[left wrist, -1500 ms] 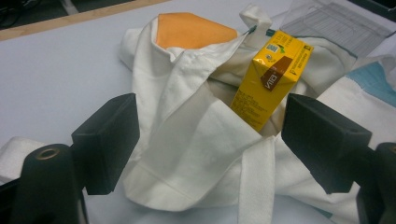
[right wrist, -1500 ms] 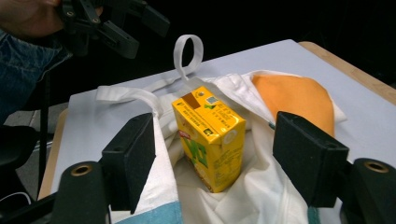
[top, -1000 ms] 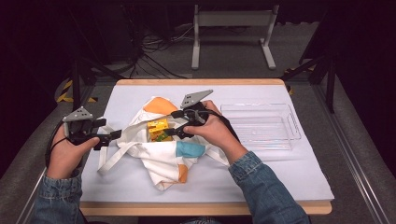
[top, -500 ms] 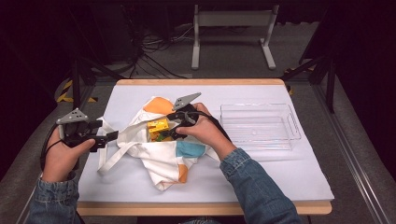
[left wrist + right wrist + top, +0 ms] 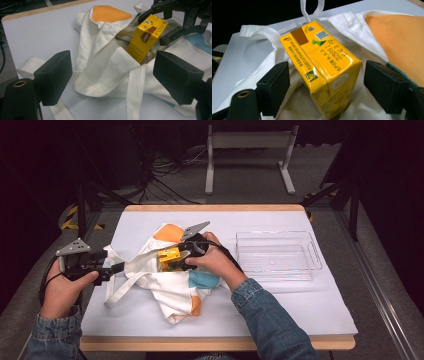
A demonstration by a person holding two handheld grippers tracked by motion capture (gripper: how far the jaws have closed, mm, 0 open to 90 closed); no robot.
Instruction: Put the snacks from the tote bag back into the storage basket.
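1. Sticking up out of a white cloth bag (image 5: 165, 280) near the middle of the high view is a yellow juice box (image 5: 169, 257).
2. In the right gripper view the box stands between the right gripper (image 5: 186, 256) jaws. They are wide apart, with a gap on each side.
3. At the left of the high view, the left gripper (image 5: 118, 268) is by a bag strap, its jaws apart with nothing clamped.
4. At the right, a clear tray (image 5: 278, 270) sits on the white surface (image 5: 280, 305).
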